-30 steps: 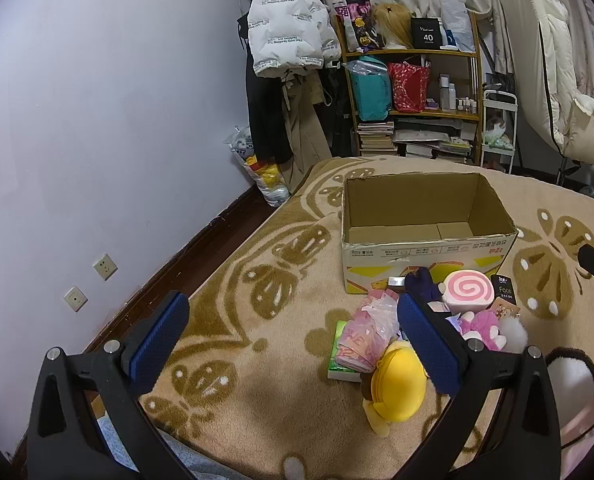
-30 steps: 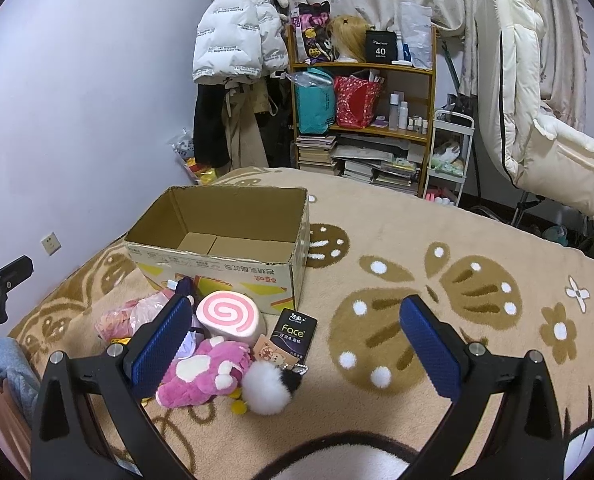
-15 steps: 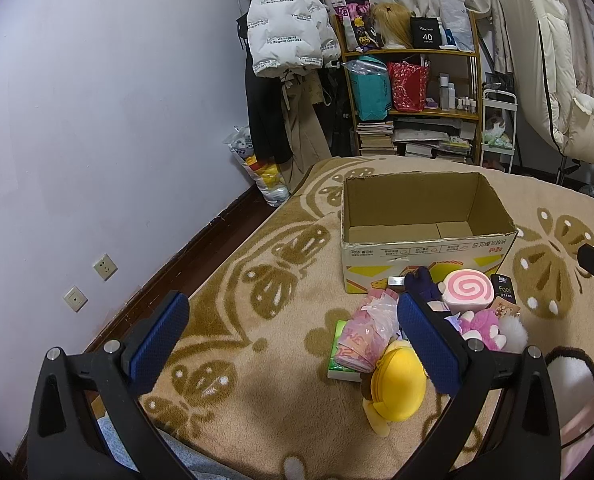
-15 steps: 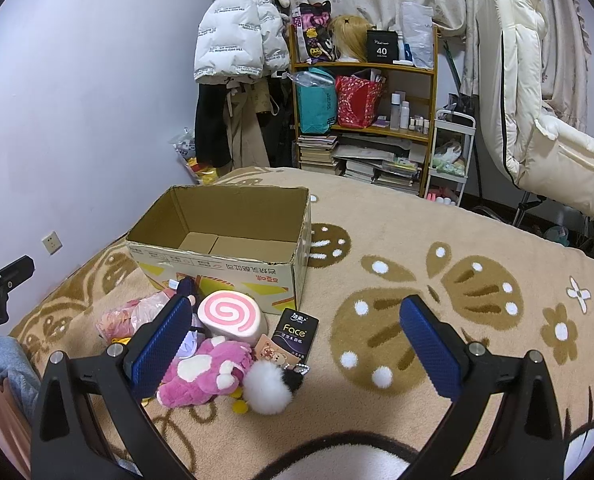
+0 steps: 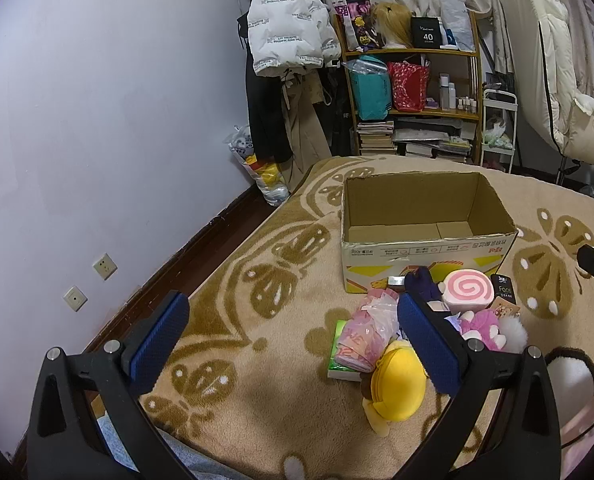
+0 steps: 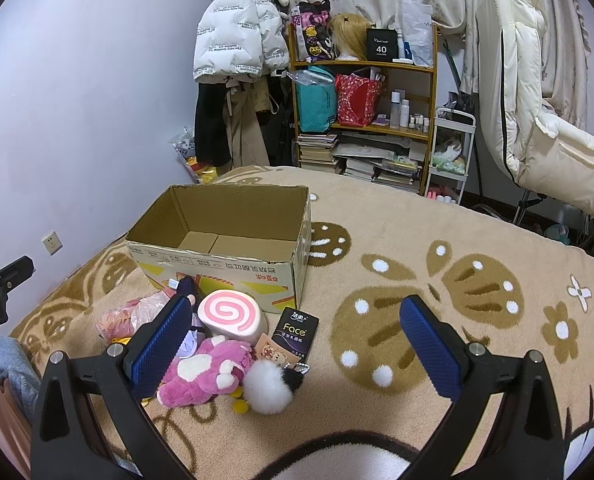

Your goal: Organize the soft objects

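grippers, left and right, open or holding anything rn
Left gripper: open, holding nothing.
Right gripper: open, holding nothing.

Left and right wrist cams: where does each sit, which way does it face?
Left wrist: on the left gripper, left of the pile, facing the cardboard box and shelf; own open fingers show, the other gripper at right edge.
Right wrist: on the right gripper, right of the pile, facing box and shelf; own open fingers show.
Shared: box, pink swirl cushion, shelf.
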`<state>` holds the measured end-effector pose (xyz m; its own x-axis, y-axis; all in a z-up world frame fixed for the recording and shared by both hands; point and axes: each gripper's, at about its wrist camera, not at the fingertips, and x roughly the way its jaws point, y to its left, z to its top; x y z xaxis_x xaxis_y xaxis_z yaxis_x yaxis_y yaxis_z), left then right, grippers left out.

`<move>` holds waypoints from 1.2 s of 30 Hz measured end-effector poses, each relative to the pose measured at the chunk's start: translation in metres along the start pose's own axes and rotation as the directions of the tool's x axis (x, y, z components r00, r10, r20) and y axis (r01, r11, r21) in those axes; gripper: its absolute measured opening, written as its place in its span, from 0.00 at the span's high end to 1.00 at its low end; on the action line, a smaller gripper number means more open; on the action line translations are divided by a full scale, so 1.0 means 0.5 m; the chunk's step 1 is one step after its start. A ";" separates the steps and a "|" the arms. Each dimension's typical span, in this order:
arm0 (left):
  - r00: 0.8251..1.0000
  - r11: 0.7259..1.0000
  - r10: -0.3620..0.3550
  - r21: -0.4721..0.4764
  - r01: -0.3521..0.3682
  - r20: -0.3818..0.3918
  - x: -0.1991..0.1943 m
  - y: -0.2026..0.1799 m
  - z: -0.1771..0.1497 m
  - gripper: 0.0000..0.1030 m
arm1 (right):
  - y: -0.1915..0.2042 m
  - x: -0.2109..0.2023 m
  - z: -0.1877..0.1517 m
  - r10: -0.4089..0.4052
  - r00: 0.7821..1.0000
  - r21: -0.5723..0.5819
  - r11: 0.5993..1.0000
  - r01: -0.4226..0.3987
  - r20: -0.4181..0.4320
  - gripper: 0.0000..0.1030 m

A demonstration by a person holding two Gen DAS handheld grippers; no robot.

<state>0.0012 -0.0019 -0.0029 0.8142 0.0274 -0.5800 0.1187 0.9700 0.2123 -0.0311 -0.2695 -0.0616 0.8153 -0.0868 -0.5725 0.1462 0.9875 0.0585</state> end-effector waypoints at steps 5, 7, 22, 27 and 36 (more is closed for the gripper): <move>1.000 1.000 0.000 0.000 0.000 0.000 -0.001 0.000 -0.001 0.00 | 0.000 0.000 0.000 0.001 1.000 0.001 1.000 -0.001 0.000 0.00; 1.000 1.000 0.000 0.000 0.000 -0.001 -0.001 -0.001 -0.001 0.00 | 0.000 0.001 0.000 0.002 1.000 0.001 1.000 -0.002 -0.001 0.00; 1.000 1.000 0.000 0.005 0.000 -0.024 0.008 -0.005 -0.007 0.00 | 0.003 0.005 -0.003 0.003 1.000 0.001 1.000 -0.003 -0.005 0.00; 0.998 1.000 -0.014 0.011 0.015 -0.065 0.023 -0.009 -0.001 0.00 | 0.004 0.008 -0.006 0.008 1.000 0.006 1.000 -0.008 -0.014 0.00; 0.991 0.995 -0.035 0.085 0.047 -0.129 0.081 -0.046 0.028 0.00 | 0.018 0.061 -0.007 0.035 0.996 0.027 0.999 -0.033 -0.081 0.00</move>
<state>0.0392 -0.0264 -0.0202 0.7291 0.0240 -0.6840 0.2045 0.9461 0.2513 -0.0068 -0.2630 -0.0815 0.7719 -0.0414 -0.6344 0.1343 0.9860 0.0991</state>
